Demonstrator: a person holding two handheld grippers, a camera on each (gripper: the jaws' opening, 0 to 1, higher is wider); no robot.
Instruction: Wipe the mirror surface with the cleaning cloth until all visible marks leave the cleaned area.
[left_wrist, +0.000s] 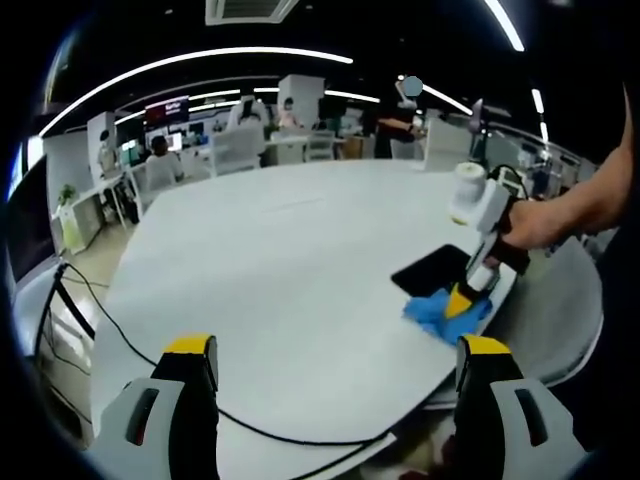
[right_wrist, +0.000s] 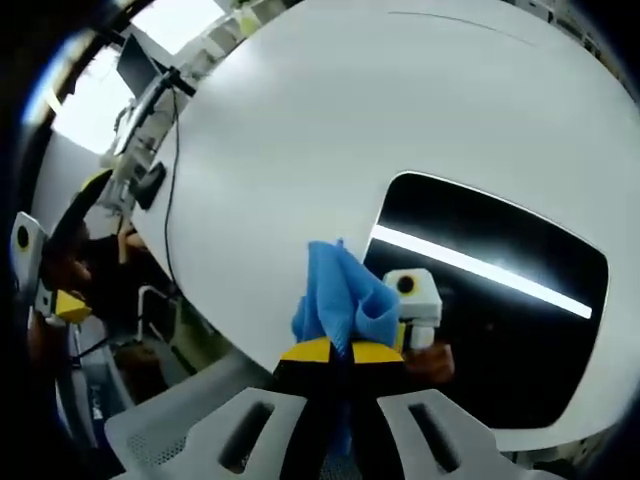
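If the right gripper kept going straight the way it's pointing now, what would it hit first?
Probably the dark rectangular mirror lying on the white round table. The right gripper is shut on the blue cleaning cloth, so the cloth would meet the glass first, though depth is unclear.

Cloth (right_wrist: 340, 300) is showing bright blue, plain, no pattern. Mirror (right_wrist: 500, 310) is reading black, crossed by one white reflected light stripe; in the left gripper view the mirror (left_wrist: 432, 268) is appearing as a flat black patch. Table (left_wrist: 290, 270) is looking plain white. Cable (left_wrist: 130, 345) across it is showing black. Left gripper (left_wrist: 338, 362) is showing yellow tips over pale grey bodies. Right gripper (right_wrist: 340, 352) is showing yellow tips, black behind, grey housing lower down.
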